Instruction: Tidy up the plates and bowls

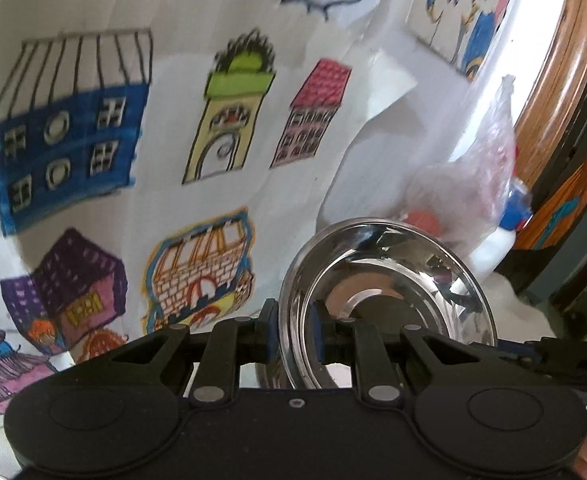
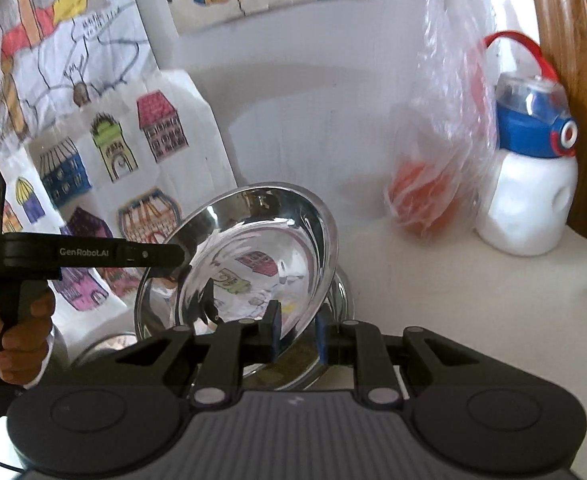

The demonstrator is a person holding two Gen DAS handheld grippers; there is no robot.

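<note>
A shiny steel bowl [image 2: 253, 248] hangs tilted over the white surface, held by both tools at opposite rims. In the left wrist view my left gripper [image 1: 293, 336] is shut on the near rim of the bowl [image 1: 389, 292], blue pads on either side of the metal. My right gripper [image 2: 298, 336] is shut on the bowl's lower right rim. The left gripper [image 2: 173, 256] reaches in from the left and meets the far rim. Just below the held bowl sits a second steel bowl [image 2: 344, 294], mostly hidden by it.
Coloured house drawings on paper [image 1: 133, 140] cover the left. A clear plastic bag with orange contents [image 2: 433, 184] and a white bottle with a blue lid [image 2: 529, 184] stand at the right by a wooden frame [image 2: 565, 40]. A hand [image 2: 21, 340] grips the left tool.
</note>
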